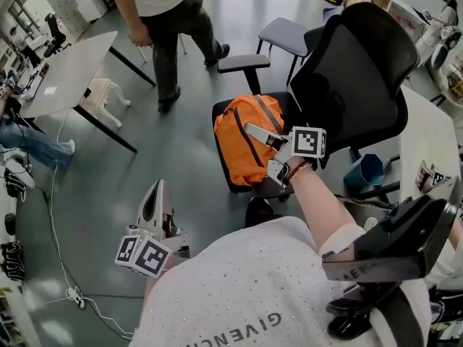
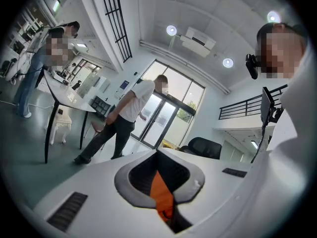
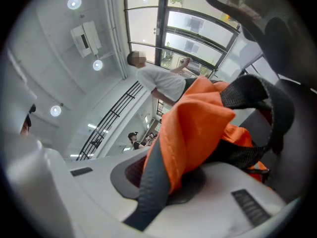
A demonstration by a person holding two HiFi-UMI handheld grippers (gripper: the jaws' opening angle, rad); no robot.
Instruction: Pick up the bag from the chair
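Observation:
An orange bag [image 1: 235, 150] with dark straps lies on the seat of a black office chair [image 1: 354, 85]. My right gripper [image 1: 252, 129] reaches over the bag's right side, its jaws lying on the fabric. In the right gripper view a fold of the orange bag [image 3: 198, 128] and a grey strap [image 3: 148, 192] run between the shut jaws. My left gripper [image 1: 158, 188] hangs low on the left, well away from the chair, pointing at the floor. Its jaws meet at the tip [image 2: 158, 152] with nothing of the bag between them.
A person [image 1: 163, 20] walks at the far side of the room. A white table [image 1: 69, 67] with a small white stool [image 1: 101, 96] under it stands on the left. A grey stool [image 1: 286, 35] is behind the chair. A blue bin [image 1: 365, 170] and a white desk [image 1: 427, 143] are on the right. Cables [image 1: 72, 288] lie on the floor.

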